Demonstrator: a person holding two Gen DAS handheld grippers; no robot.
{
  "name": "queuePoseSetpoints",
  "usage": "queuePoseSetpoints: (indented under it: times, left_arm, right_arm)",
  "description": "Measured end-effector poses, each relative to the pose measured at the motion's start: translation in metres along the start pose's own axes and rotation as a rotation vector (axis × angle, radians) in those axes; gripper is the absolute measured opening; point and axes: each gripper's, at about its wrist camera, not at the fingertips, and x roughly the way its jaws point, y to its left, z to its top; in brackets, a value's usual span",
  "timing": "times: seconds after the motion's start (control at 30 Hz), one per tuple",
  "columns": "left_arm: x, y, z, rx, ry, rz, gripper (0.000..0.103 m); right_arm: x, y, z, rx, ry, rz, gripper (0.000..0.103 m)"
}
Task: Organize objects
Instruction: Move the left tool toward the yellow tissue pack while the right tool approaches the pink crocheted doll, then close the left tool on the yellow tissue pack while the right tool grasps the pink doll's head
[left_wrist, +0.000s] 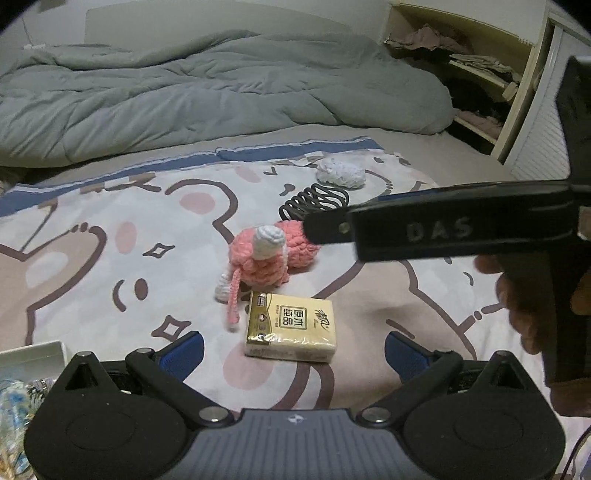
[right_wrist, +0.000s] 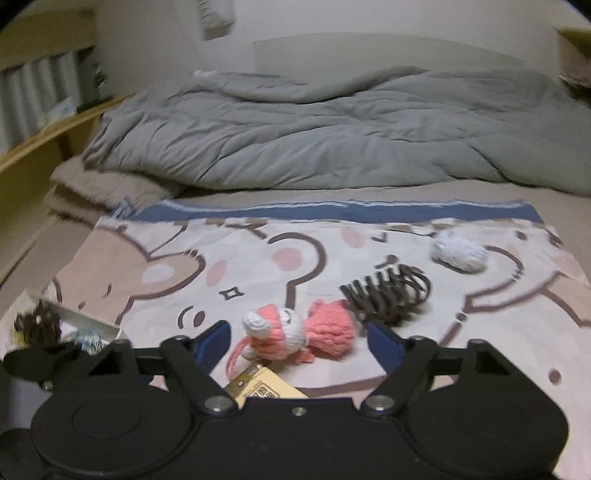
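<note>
Right wrist view, and the right gripper (right_wrist: 295, 338) is lined up on the pink crocheted toy (right_wrist: 295, 334), jaws spread wide to either side of it, blue pads clear of the yarn, nothing held. The toy lies on its side on the cartoon bear blanket (right_wrist: 147, 273), pink body, white head and snout, a thin pink loop trailing toward the camera. Looks like the reach-in for a pickup; the likely next move is to ease forward and squeeze across the plump body, gently, because that yarn will give. From the left wrist, the left gripper (left_wrist: 293, 349) is open too, empty, framing the yellow tissue pack (left_wrist: 291, 326) lying flat just in front of the toy and touching its loop. A black coiled hair clip (right_wrist: 388, 295) sits just beyond the toy, a white yarn ball (right_wrist: 460, 253) farther back. A white box (left_wrist: 33, 354) with items already in it waits at the left edge, probably the destination.
</note>
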Motion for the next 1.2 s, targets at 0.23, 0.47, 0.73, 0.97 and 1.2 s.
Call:
queuePoseSetpoints:
  times: [0.23, 0.47, 0.73, 0.97, 1.2]
  left_arm:
    - [0.020, 0.009, 0.001, 0.012, 0.021, -0.060, 0.102]
    - [0.039, 0.016, 0.004, -0.011, 0.030, -0.115, 0.102]
    - [0.057, 0.023, 0.005, -0.024, 0.041, -0.124, 0.098]
    - [0.069, 0.015, 0.005, 0.001, 0.055, -0.090, 0.096]
    - [0.078, 0.002, 0.008, 0.020, 0.079, -0.028, 0.087]
  right_arm:
    - [0.029, 0.004, 0.002, -0.015, 0.045, 0.056, 0.057]
    - [0.052, 0.019, 0.000, -0.122, 0.074, 0.095, 0.043]
    - [0.063, 0.018, 0.000, -0.151, 0.035, 0.088, 0.022]
    - [0.052, 0.006, 0.009, -0.091, -0.036, 0.073, 0.019]
    - [0.037, -0.013, 0.017, 0.037, -0.073, 0.051, 0.018]
